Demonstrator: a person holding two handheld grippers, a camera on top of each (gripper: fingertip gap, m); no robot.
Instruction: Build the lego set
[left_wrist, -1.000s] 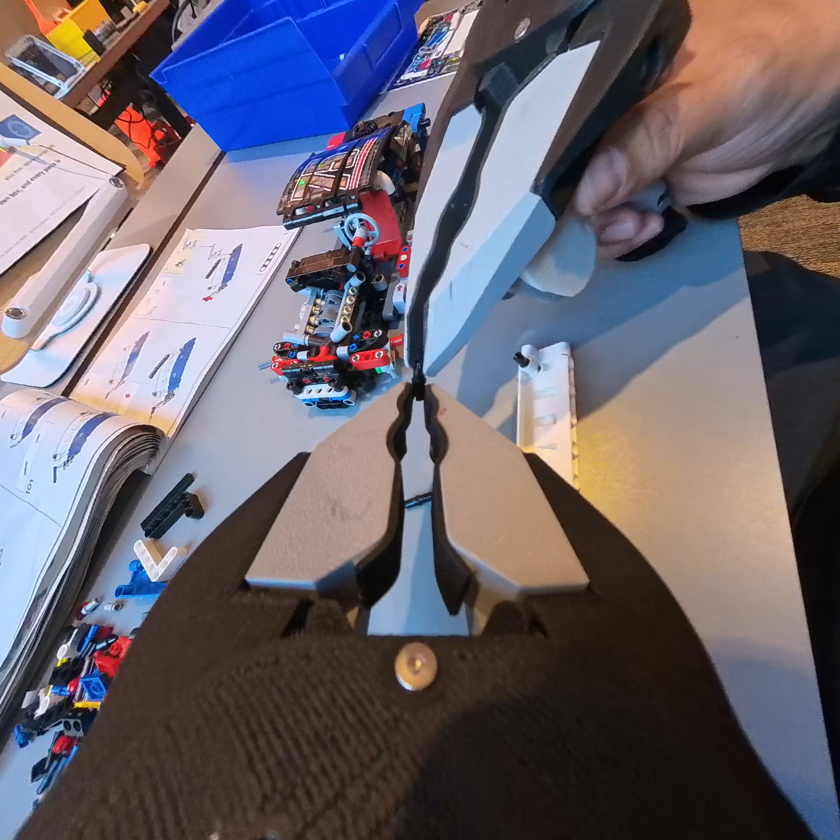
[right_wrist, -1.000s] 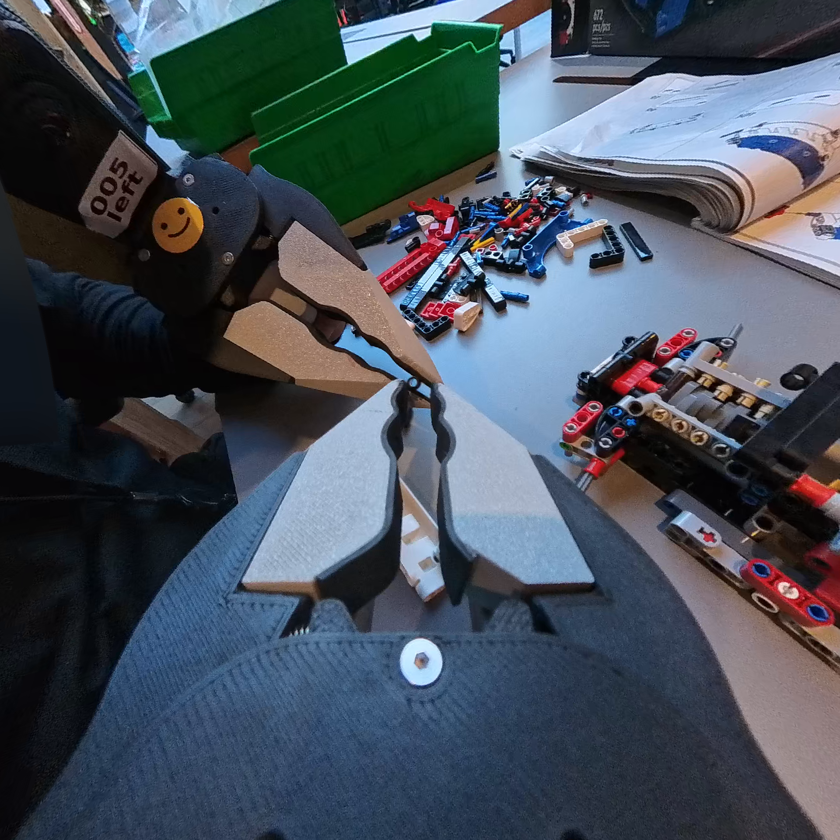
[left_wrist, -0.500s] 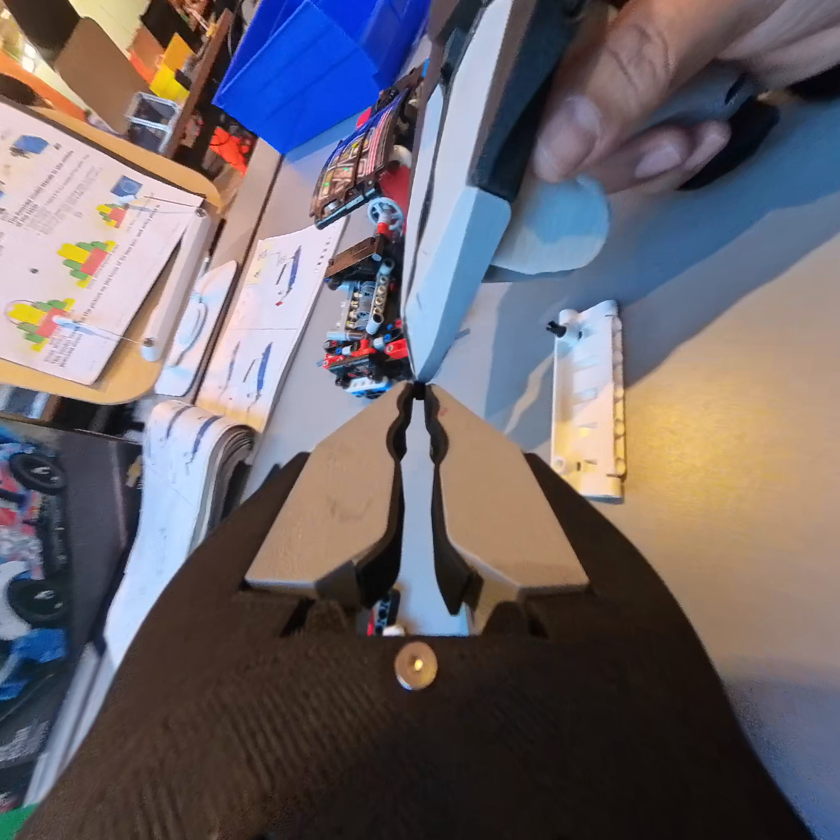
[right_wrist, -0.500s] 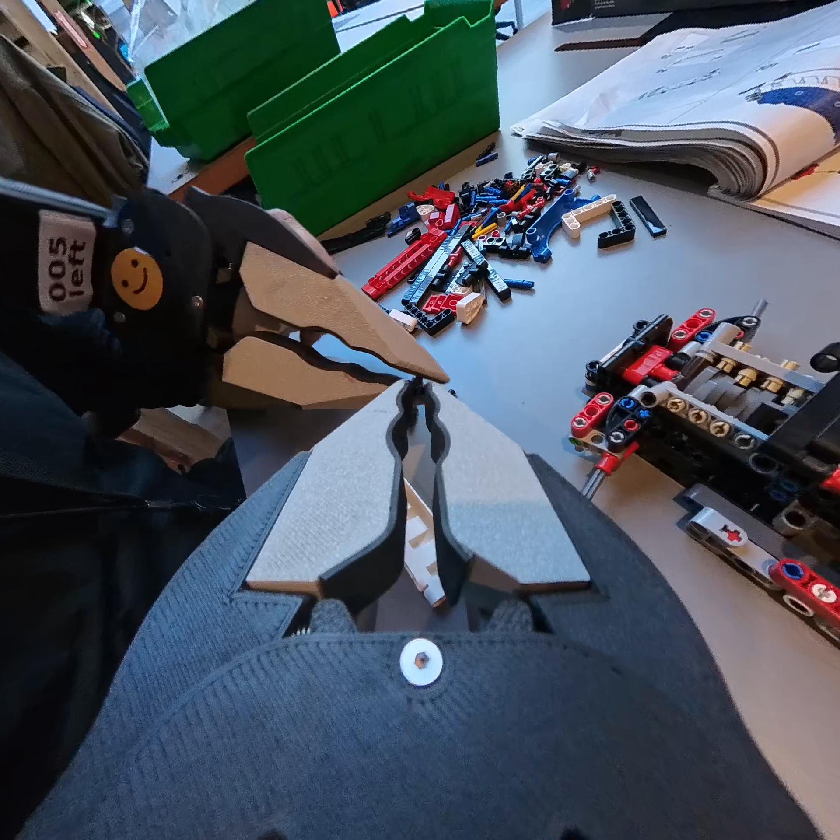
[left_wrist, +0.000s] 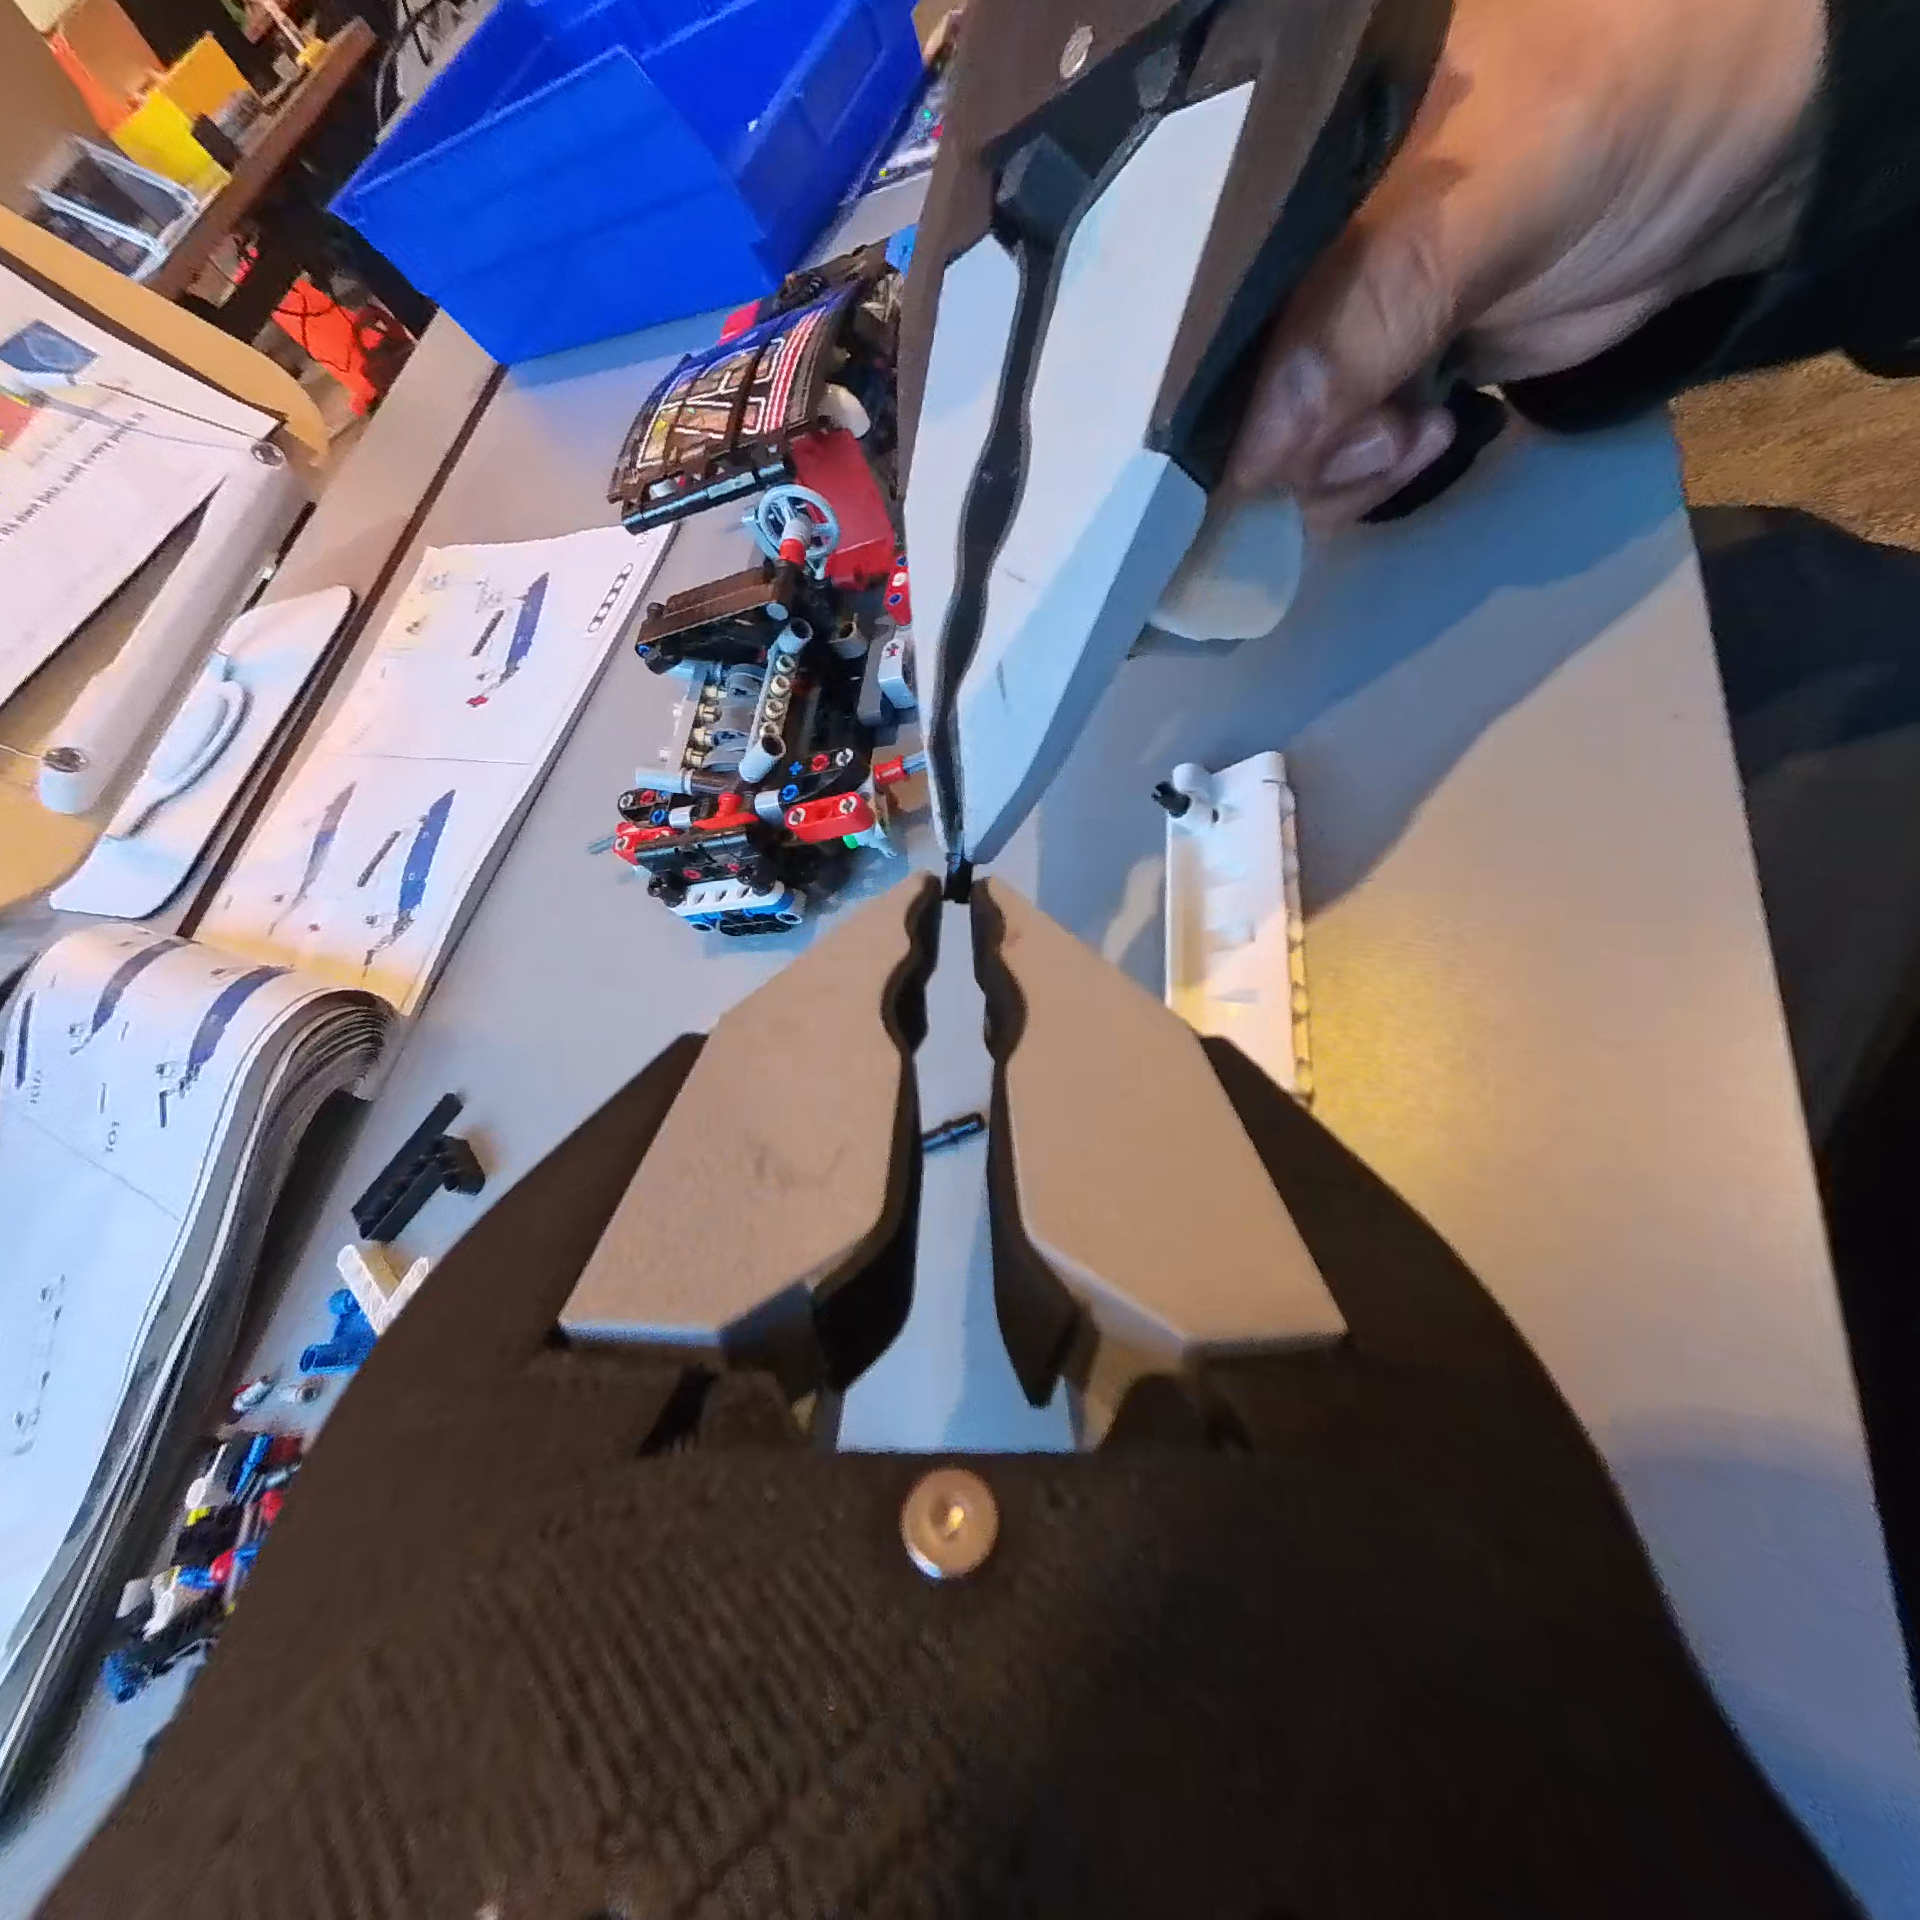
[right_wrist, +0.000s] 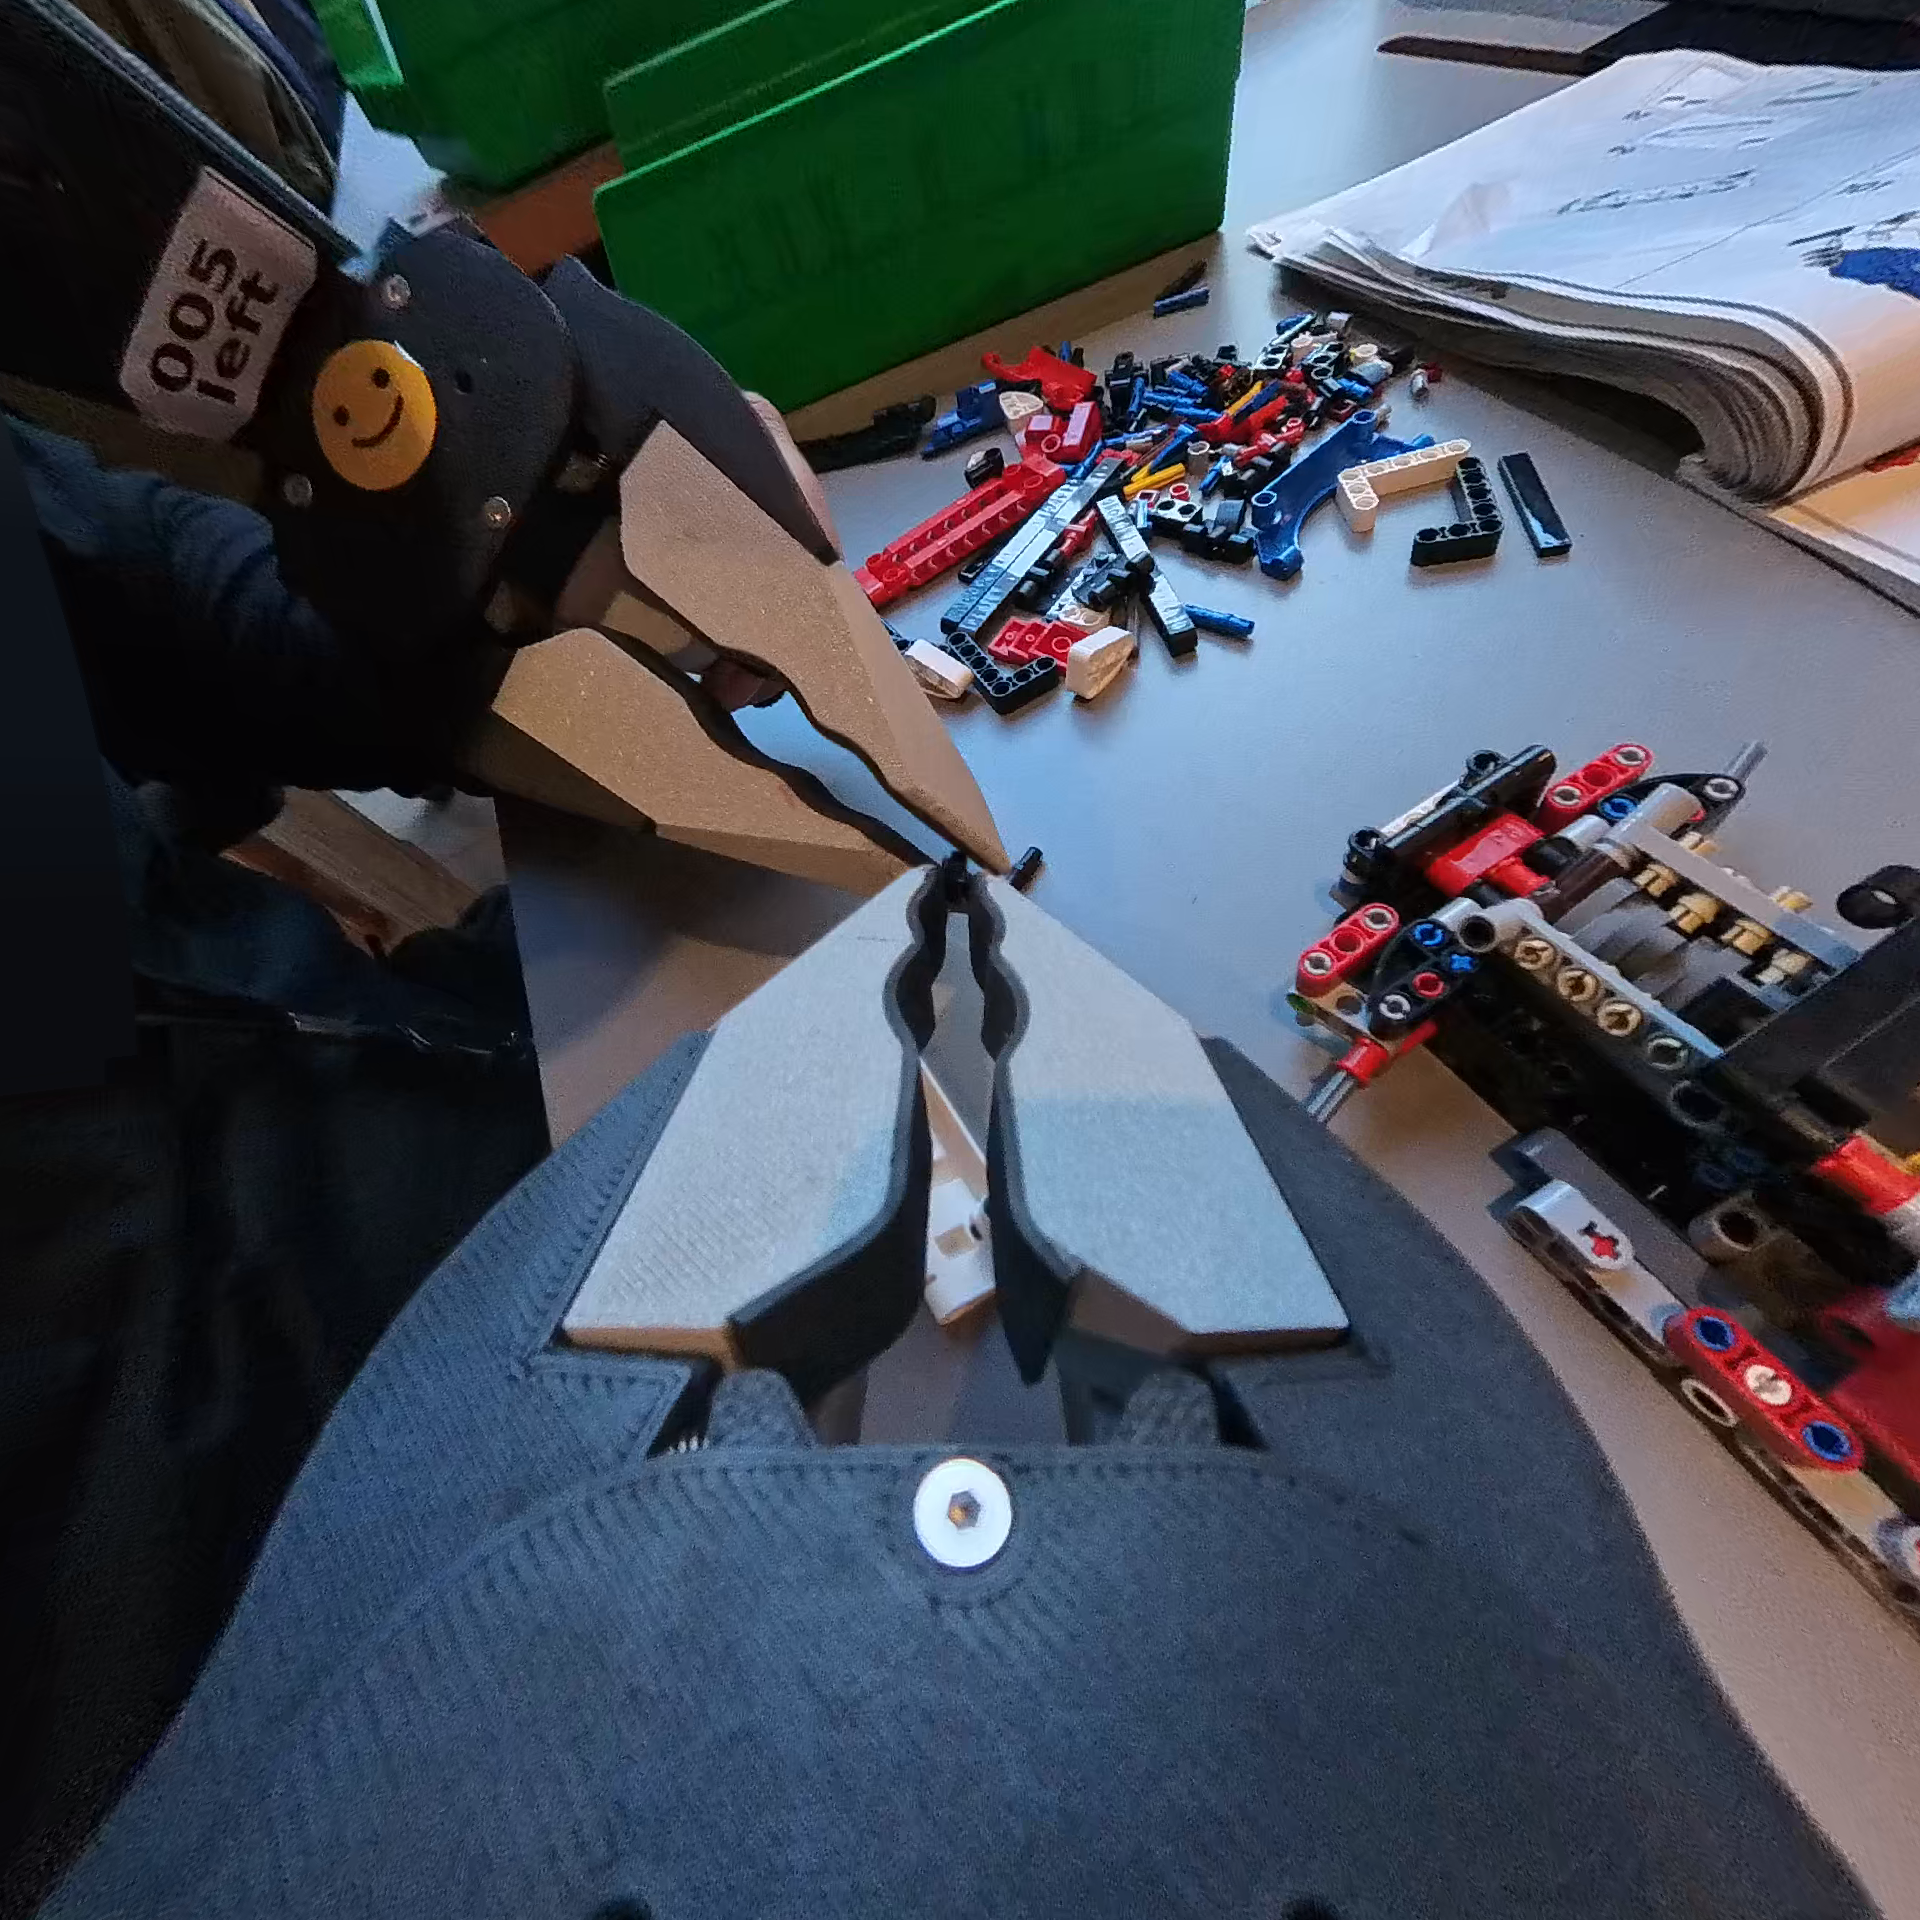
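While both tips meet over the surface (left_wrist: 1507, 1195), left hand-held gripper (left_wrist: 957, 891) and right hand-held gripper (right_wrist: 957, 883) each pinch one small black pin (right_wrist: 953, 871); car chassis (left_wrist: 774, 727) nearby.

- A white rectangular label (right_wrist: 215, 304) with dark print sits on the black left gripper (right_wrist: 956, 857).
- A round yellow smiley sticker (right_wrist: 373, 414) sits beside it.
- Print on the open white instruction booklet (left_wrist: 447, 748) is too small to read.

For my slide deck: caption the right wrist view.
Two grippers meet tip to tip over a small black pin, beside a half-built lego car and loose parts.
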